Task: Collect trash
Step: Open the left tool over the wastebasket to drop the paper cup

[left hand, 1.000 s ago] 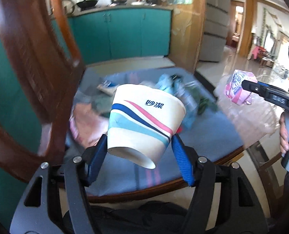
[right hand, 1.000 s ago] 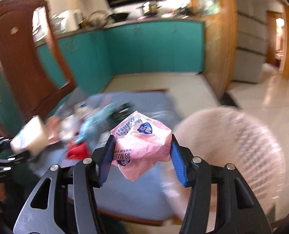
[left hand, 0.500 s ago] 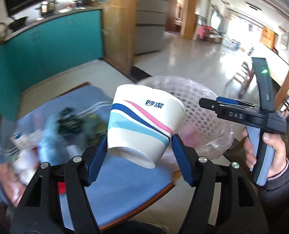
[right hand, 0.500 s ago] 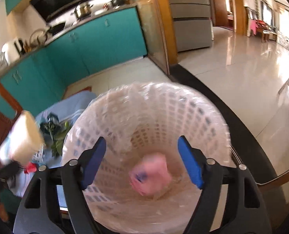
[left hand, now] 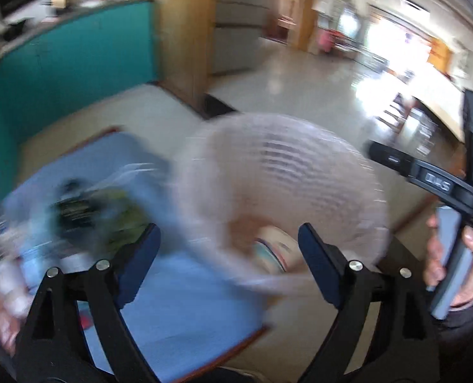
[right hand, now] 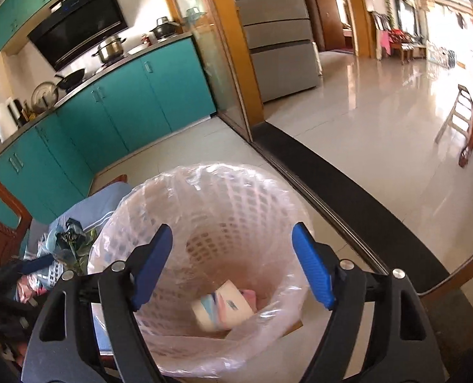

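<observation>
Over lined basket: right gripper spread wide, nothing btwn pads, jaws just been opening. Down at basket bottom, paper cup on its side w/ striped print up, pink wrapper just behind, touching it. Beside basket, on its table side: left gripper also spread, empty, jaws just opened further; view badly blurred, cup seen thru basket wall past the pads. More trash heaped on blue-covered table just beside basket. Hand on right gripper's handle.
</observation>
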`<control>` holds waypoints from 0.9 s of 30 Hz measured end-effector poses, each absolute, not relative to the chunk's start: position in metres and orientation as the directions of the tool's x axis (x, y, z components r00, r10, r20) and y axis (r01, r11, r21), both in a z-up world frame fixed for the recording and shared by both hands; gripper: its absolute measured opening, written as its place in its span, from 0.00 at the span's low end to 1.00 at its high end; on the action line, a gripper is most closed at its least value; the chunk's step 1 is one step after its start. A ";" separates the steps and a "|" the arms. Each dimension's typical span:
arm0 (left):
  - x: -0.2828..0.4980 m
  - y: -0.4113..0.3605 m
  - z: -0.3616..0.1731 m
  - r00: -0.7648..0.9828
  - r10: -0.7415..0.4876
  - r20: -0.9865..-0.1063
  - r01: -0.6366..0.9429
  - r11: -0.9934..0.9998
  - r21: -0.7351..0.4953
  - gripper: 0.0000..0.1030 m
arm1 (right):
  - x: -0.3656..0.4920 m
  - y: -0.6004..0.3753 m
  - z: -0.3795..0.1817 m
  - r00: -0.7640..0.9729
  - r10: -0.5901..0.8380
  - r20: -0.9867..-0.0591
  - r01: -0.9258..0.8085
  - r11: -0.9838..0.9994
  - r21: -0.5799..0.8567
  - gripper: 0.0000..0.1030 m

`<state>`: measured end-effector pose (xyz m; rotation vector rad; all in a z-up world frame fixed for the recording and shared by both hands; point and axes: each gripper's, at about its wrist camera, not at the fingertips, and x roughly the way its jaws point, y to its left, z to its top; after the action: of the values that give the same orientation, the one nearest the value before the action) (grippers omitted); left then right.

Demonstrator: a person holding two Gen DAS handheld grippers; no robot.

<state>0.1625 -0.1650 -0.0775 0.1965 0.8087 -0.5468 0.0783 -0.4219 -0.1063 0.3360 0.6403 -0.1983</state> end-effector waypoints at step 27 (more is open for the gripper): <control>0.143 0.051 -0.131 0.594 -0.104 -0.798 0.057 0.995 -0.087 0.85 | 0.189 -0.158 -0.138 0.556 0.418 -0.719 -0.312 0.906 0.285 0.07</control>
<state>0.1430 0.0511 -0.1315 -0.0547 0.9308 -0.0933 0.1890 -0.1577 -0.1378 0.1302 0.8821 0.4323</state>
